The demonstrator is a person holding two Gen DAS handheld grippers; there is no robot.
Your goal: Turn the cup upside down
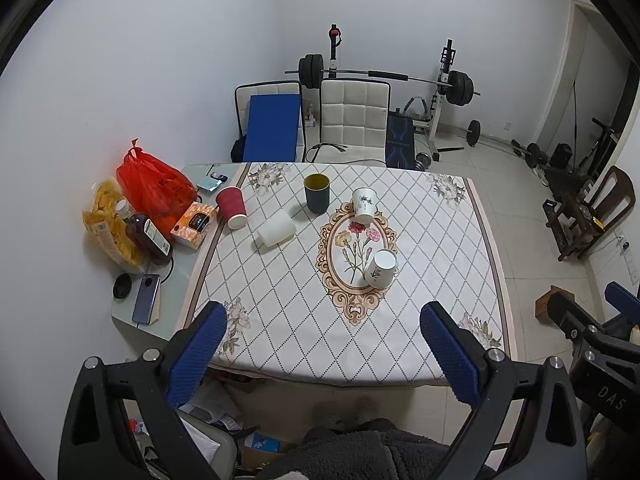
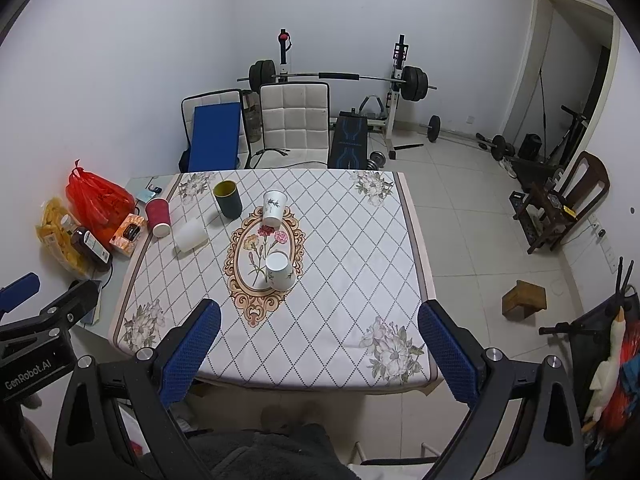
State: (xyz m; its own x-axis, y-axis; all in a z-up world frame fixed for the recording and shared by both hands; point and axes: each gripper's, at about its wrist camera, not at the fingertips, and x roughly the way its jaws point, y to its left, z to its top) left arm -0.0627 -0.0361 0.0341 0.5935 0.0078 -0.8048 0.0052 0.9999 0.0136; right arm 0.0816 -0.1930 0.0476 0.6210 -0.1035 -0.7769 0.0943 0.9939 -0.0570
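Both the left tool (image 1: pixel 323 322) and right tool (image 2: pixel 319 320) hang wide apart, empty, short of the tabletop (image 1: pixel 440 264). The upright dark green cylindrical cup (image 1: pixel 316 193) stands at 12 o'clock. Reaching could topple the nearer white floral paper cup (image 1: pixel 381 267). Its contents are unseen.

Both wrist views look down from the table's (image 1: pixel 280 320) near edge, facing the far wall; both share the whole tabletop.

A home room: floral-clothed table (image 1: pixel 400 320), padded chairs (image 1: pixel 354 120), and barbell rack (image 1: pixel 440 92).
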